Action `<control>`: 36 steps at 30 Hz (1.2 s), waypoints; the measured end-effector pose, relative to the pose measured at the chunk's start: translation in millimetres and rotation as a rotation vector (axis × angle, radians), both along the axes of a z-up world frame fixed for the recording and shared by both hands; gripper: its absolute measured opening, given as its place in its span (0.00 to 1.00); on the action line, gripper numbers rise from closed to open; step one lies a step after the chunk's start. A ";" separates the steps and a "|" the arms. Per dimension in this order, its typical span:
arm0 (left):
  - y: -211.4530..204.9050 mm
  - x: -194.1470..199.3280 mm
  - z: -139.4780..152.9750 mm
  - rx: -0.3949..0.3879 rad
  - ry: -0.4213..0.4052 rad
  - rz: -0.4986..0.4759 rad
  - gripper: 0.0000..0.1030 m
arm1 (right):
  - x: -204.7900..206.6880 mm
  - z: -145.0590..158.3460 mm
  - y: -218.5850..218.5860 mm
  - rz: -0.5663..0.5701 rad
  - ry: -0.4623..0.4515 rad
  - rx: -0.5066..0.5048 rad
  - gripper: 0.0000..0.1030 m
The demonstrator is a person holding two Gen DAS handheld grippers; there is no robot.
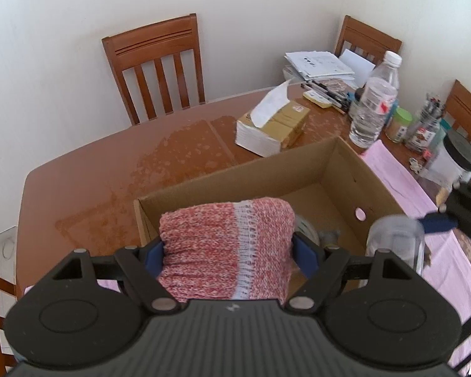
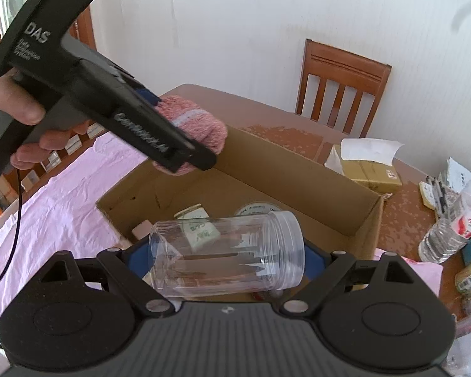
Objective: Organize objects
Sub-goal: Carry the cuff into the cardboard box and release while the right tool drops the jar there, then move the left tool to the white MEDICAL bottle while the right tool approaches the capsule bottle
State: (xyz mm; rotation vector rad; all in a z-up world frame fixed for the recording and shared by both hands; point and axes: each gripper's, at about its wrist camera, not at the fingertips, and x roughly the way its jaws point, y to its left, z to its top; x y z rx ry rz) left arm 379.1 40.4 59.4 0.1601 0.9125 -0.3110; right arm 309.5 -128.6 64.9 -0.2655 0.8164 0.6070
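Left wrist view: left tongs (image 1: 227,249) closed on a folded pink knit cloth (image 1: 226,245), blue pads squeezing both sides. Cloth hangs above the near-left end of the open cardboard box (image 1: 345,169) on the worktop (image 1: 88,185). Box floor partly hidden by cloth; a round lid-like item shows below. Looks like the step is dropping it in. Best to lower w/ cloth well inside the walls before opening, so it doesn't snag the rim or flop over the edge.

Right wrist view: right tongs (image 2: 226,251) gripping a clear plastic jar (image 2: 226,249) end to end, lying sideways, no lid, over the box's near side. Small packets already on box floor beneath. Left tongs w/ cloth sit up-left, near the far wall. Two loads crowd one box, so I'd release one at a time; jar is slick & hollow, so set it low, don't drop.
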 end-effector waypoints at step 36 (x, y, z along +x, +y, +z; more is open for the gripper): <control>7.2 -31.7 -13.6 0.003 -0.052 0.092 0.97 | -37.9 -24.1 -33.2 -0.127 0.019 0.022 1.00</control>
